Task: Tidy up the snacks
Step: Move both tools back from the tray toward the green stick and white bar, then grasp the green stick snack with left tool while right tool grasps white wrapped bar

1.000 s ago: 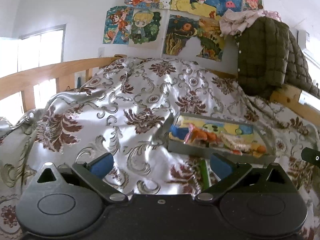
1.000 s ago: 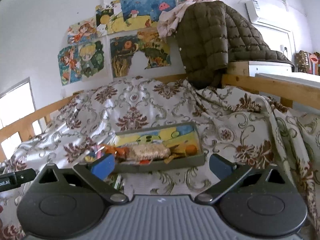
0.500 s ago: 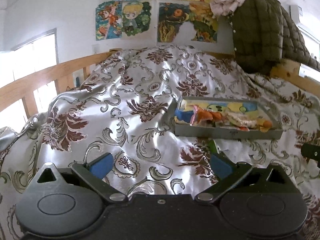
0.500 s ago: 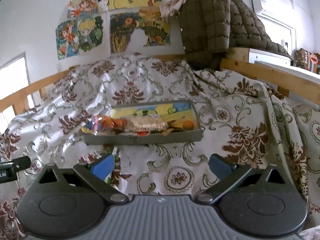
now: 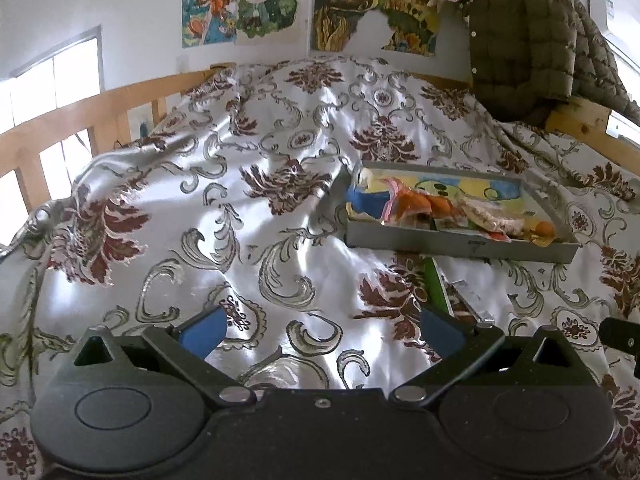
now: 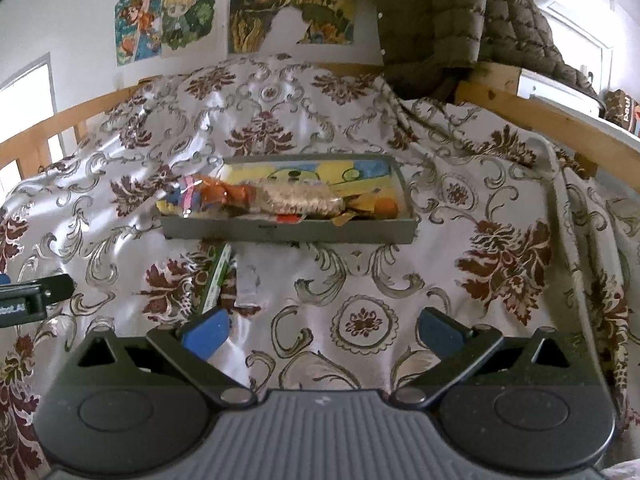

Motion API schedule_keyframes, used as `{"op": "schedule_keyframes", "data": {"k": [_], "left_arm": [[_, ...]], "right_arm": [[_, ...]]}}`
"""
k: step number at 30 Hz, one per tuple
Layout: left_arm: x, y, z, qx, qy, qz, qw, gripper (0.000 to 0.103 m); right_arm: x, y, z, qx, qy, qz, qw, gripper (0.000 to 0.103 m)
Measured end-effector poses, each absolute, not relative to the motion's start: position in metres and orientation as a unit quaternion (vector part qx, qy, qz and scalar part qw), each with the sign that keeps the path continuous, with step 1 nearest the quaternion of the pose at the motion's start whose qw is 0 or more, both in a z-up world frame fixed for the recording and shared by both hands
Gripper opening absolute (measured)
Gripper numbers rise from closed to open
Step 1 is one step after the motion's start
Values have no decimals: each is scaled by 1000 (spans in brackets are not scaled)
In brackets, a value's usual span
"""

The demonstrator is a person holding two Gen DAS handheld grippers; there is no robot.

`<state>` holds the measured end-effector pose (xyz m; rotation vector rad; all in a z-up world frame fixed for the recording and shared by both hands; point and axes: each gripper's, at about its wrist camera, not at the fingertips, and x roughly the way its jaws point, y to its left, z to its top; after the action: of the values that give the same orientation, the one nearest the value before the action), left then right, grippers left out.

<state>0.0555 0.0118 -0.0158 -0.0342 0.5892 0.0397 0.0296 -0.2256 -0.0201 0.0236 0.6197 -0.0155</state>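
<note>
A grey tray (image 5: 460,242) (image 6: 288,230) lies on the patterned bedspread and holds several snack packets: orange ones (image 5: 432,204) (image 6: 228,192), a clear pack of pale biscuits (image 6: 296,200) and a blue one (image 5: 370,200). A green-edged flat packet (image 5: 436,288) (image 6: 218,276) lies on the spread just in front of the tray. My left gripper (image 5: 322,326) is open and empty, low over the spread, left of the packet. My right gripper (image 6: 322,326) is open and empty, in front of the tray, right of the packet.
A wooden bed rail (image 5: 80,116) runs along the left and a second rail (image 6: 552,120) along the right. A dark quilted jacket (image 6: 452,20) hangs over the far right corner. Posters (image 5: 248,4) cover the wall behind. The spread is wrinkled around the tray.
Both grippers have pulled back and tilted down, so the tray sits farther off and more bedspread and the green-edged packet show. Both stayed open.
</note>
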Motion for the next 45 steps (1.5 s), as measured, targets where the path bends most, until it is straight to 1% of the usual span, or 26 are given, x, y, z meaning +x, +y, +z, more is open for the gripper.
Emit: {"op": "schedule_keyframes", "data": {"k": [18, 31, 38, 45], "left_arm": [[108, -2, -45, -16, 321, -11, 947, 102], [145, -14, -63, -30, 329, -38, 943, 102], [161, -16, -73, -30, 333, -42, 942, 102], [176, -14, -78, -50, 342, -47, 937, 102]], "right_arm": [[60, -235, -28, 35, 343, 13, 939, 103], [101, -231, -31, -40, 336, 20, 941, 103], [117, -226, -40, -74, 348, 24, 934, 103], [129, -214, -51, -135, 348, 35, 927, 103]]}}
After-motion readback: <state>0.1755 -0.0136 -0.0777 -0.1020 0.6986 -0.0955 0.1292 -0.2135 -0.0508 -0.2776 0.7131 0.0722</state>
